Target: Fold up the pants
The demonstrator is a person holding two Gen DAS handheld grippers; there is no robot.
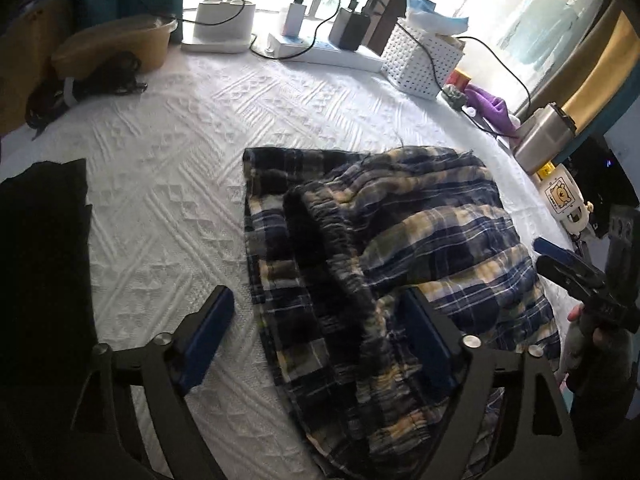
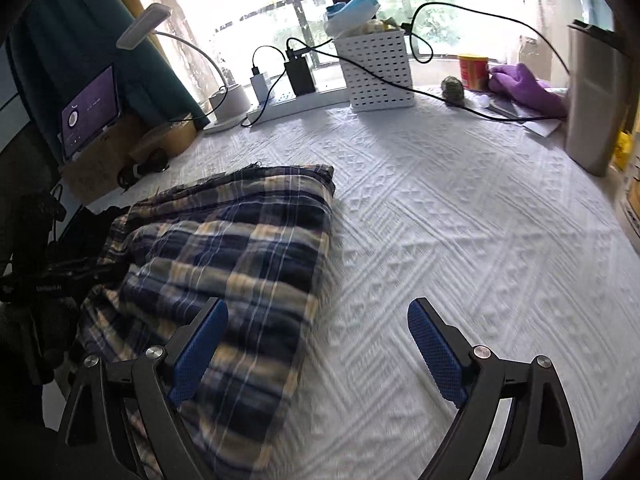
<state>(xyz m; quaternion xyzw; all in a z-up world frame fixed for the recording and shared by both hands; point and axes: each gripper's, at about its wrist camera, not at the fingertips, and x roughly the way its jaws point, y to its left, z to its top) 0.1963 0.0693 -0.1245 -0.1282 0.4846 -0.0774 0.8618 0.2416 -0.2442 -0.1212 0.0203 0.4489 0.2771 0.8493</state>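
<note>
- The plaid pants (image 1: 384, 240) lie bunched in a rough fold on the white textured bedspread (image 1: 168, 184), gathered waistband uppermost.
- My left gripper (image 1: 316, 332) hangs over their near edge – jaws wide apart, gripping nothing.
- My right gripper (image 2: 318, 340) is spread just as wide and empty; the pants sit at its ten o'clock.
- At twelve o'clock, well apart, stands a white perforated basket (image 2: 380, 76).
</note>
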